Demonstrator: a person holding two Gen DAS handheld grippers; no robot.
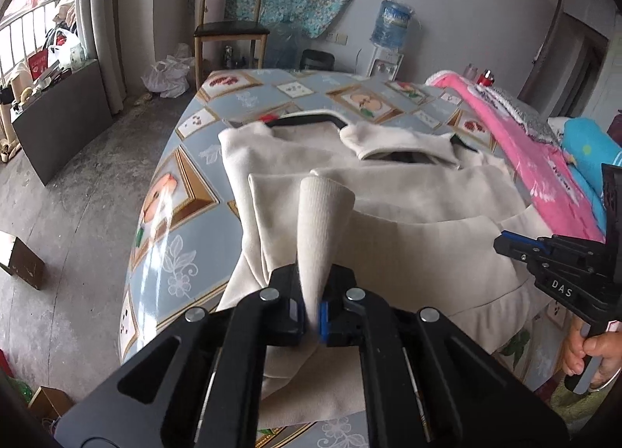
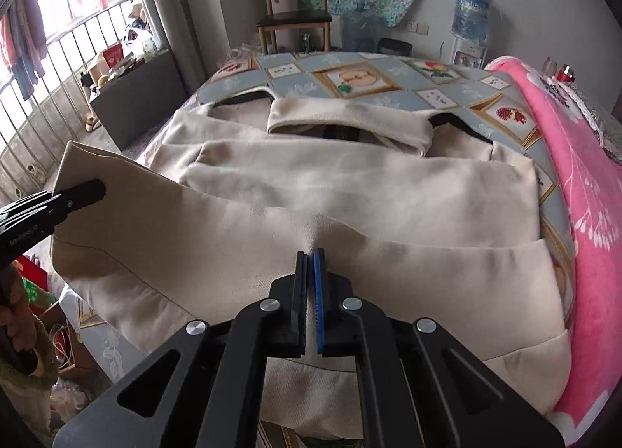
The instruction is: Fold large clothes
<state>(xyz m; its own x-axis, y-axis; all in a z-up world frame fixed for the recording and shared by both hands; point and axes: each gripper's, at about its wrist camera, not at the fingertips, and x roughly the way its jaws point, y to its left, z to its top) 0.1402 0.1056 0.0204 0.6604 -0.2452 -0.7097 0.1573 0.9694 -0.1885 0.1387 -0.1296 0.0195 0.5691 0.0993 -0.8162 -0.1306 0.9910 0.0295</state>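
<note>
Both tongs — left gripper (image 1: 313, 316), right gripper (image 2: 310, 304) — pinch the beige garment (image 2: 350, 191) hem; next prob. carry it fwd over the collar.

Both grippers are matte black scissor-style linkages with round silver pivot pins. On the left gripper (image 1: 313, 316) one pad is black and the other bright blue (image 1: 324, 321); the right gripper (image 2: 310, 304) has the same pairing, with ribbed pads. Seen at three o'clock from the left wrist, the right one's side carries white letters, "DAS". The person's hand (image 1: 591, 354) wears what looks like a pale bangle, and a fuzzy olive-green sleeve (image 2: 35, 351).
</note>
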